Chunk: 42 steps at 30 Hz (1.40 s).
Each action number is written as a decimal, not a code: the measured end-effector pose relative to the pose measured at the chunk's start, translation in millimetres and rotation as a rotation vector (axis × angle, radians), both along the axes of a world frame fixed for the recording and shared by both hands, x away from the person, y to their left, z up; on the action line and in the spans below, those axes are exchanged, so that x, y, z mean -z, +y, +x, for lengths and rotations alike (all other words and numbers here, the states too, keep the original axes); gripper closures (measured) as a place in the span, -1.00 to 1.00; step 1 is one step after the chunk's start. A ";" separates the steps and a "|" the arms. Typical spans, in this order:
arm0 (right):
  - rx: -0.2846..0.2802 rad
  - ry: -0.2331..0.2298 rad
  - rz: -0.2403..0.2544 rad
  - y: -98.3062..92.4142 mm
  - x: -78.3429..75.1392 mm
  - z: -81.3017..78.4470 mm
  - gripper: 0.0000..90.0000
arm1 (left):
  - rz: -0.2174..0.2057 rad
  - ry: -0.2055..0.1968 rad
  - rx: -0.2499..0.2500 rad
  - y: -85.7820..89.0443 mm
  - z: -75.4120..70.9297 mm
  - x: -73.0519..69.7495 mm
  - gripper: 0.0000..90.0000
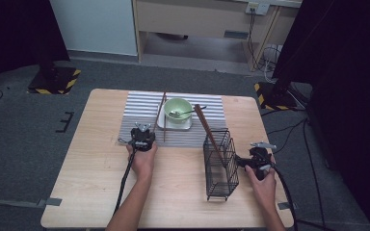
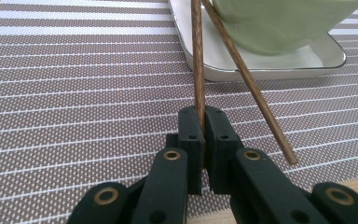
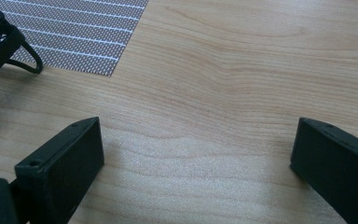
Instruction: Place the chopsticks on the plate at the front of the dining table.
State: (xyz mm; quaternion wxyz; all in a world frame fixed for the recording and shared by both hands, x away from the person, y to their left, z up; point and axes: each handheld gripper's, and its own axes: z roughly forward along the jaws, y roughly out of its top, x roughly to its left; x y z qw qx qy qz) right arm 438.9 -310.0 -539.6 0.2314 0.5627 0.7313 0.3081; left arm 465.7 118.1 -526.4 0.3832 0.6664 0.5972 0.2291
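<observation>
Left gripper point(image 2: 203, 122) clamped on one chopstick point(image 2: 198, 56), frame centre; lift it straight, clear of the second chopstick point(image 2: 256, 93). Right gripper point(image 3: 196, 154) jaws apart, idle.

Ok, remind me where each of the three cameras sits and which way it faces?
High view: above the person's side, looking forward and down on the table; both forearms enter from below, left gripper by the placemat, right gripper beside the wire basket.
Left gripper view: rides the left gripper, looking along its jaws, shut on a chopstick, toward the white tray and green bowl.
Right gripper view: rides the right gripper, jaws open over bare wood.
Shared: the striped placemat appears in all three.
</observation>
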 end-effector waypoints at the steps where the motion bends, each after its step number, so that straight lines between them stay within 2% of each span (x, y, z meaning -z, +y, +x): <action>1: 0.000 0.000 0.000 0.0 0.0 0.0 -0.94 | 0.003 0.003 -0.002 0.6 -0.2 0.2 0.90; 28: 0.000 0.000 0.001 0.0 0.0 0.0 -0.95 | 0.006 0.035 -0.005 2.7 2.7 4.6 0.90; 42: 0.000 0.000 0.000 -0.1 0.0 0.0 -0.95 | 0.001 0.032 -0.007 2.5 2.2 3.3 0.90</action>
